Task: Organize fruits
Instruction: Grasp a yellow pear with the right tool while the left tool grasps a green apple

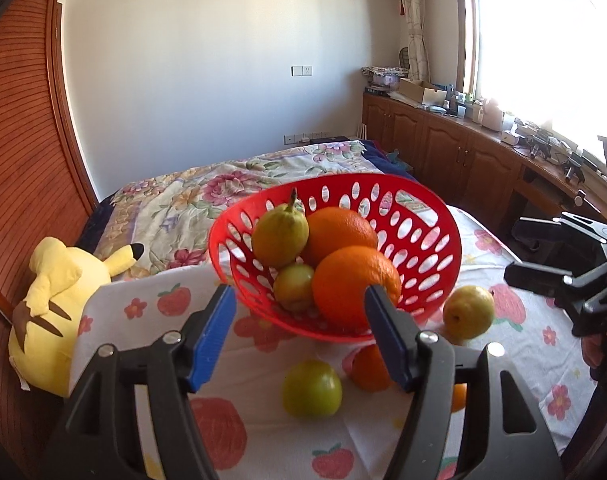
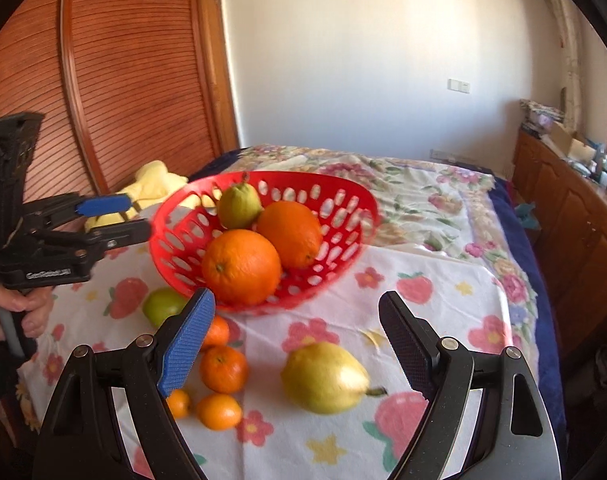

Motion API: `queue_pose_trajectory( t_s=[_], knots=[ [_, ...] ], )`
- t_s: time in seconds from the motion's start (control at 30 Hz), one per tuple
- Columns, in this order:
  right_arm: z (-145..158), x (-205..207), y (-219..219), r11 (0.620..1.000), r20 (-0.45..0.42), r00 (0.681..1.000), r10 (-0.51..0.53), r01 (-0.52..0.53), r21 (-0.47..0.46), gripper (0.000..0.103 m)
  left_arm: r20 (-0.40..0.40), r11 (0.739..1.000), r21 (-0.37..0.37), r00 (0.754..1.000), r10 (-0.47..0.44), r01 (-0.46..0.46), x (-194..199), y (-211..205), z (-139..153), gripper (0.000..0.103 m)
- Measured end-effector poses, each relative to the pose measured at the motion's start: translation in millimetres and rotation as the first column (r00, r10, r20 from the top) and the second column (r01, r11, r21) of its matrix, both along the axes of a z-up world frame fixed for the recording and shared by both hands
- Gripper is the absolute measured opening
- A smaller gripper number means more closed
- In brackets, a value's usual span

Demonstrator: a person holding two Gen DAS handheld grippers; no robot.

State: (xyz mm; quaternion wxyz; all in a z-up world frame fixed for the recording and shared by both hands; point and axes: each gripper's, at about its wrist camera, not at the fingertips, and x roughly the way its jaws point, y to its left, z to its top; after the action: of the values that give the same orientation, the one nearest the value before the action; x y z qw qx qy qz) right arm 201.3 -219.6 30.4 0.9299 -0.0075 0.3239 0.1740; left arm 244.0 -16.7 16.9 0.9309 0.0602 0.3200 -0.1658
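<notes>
A red perforated basket [image 1: 419, 236] [image 2: 343, 216] sits tilted on the strawberry-print cloth [image 1: 263, 440]. It holds two oranges [image 1: 355, 284], a pear [image 1: 279, 234] and a small green fruit [image 1: 293, 286]. My left gripper [image 1: 299, 290] [image 2: 139, 214] is open at the basket's near left rim, nothing between its pads. Loose on the cloth lie a green fruit [image 1: 312, 388] [image 2: 163, 304], a yellow pear [image 1: 468, 312] [image 2: 325, 378] and several mandarins [image 2: 223, 368]. My right gripper [image 2: 296, 296] [image 1: 511, 252] hovers open just above the loose pear.
A yellow plush toy [image 1: 51, 300] [image 2: 155, 184] lies at the cloth's left edge beside a slatted wooden door [image 1: 19, 140]. A flowered quilt [image 1: 207, 196] covers the bed behind the basket. Wooden cabinets [image 1: 463, 160] with clutter line the right wall. A hand [image 2: 15, 312] grips the left handle.
</notes>
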Motion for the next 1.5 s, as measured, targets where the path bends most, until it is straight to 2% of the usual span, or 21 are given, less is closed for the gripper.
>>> queue_pose_trajectory(
  t_s=[0.2,0.43,0.53,0.97,1.5],
  knots=[
    [-24,-9,-9,0.999,-0.033,0.999,-0.037,0.037,-0.025,0.086,-0.028,1.000,0.024,1.000,0.008,-0.008,-13,3,-33,0.067],
    [-47,-4,-13,0.998,-0.091,0.994,-0.057,0.056,-0.012,0.086,-0.078,0.999,0.031,0.997,0.023,-0.021,-13,3,-60,0.069],
    [-54,-2,-11,0.999,-0.101,0.993,-0.054,0.054,-0.001,0.086,-0.089,0.999,0.024,0.995,0.034,-0.032,-11,4,-68,0.074],
    [-76,18,-3,0.997,-0.132,0.989,-0.065,0.059,-0.047,0.086,-0.150,0.999,0.025,0.988,0.035,-0.031,3,-2,-94,0.076],
    [-97,31,9,0.988,-0.173,0.983,-0.059,0.033,-0.149,0.085,-0.193,0.999,0.035,0.980,0.044,-0.038,17,-2,-105,0.076]
  ],
)
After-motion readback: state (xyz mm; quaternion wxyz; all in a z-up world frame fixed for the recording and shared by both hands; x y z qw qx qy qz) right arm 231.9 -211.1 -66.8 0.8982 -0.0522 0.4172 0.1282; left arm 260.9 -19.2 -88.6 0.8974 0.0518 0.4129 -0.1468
